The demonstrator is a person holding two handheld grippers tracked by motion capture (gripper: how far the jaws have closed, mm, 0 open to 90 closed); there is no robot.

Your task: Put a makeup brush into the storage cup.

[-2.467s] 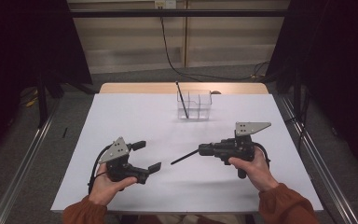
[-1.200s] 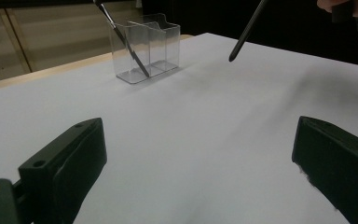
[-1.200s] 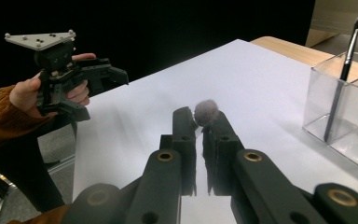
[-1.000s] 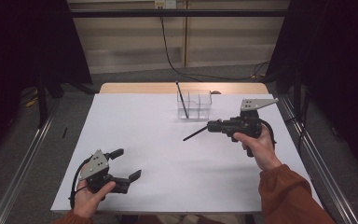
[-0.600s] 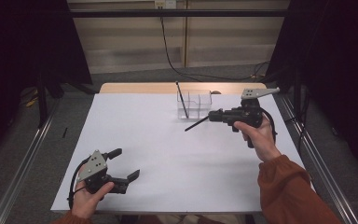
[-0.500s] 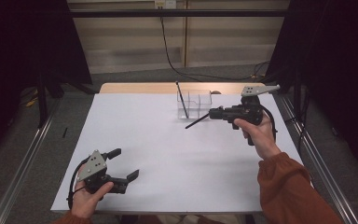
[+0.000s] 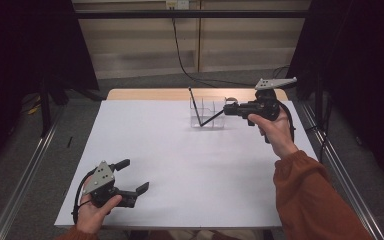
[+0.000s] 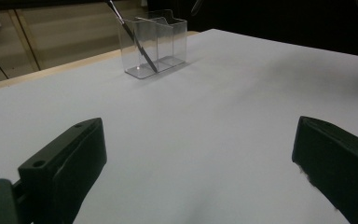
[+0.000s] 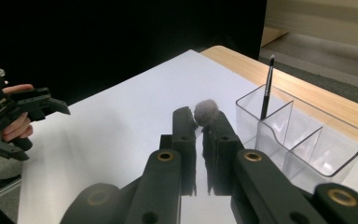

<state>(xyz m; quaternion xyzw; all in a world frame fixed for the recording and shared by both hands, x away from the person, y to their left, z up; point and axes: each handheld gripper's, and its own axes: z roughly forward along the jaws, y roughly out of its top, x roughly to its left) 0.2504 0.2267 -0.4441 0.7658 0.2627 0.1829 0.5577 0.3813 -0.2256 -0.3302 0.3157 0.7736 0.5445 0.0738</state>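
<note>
Now right hand-held gripper (image 9: 200,122) tight on makeup brush (image 7: 211,118), near organizer (image 9: 307,140).

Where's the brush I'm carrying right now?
High view: the brush is clamped in the right gripper at far right, its tip against the clear organizer.

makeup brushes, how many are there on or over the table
2. One thin black makeup brush stands leaning in the clear plastic divided holder. The other, a black-handled brush with a fluffy grey head, is held in the right claw beside that holder.
</note>
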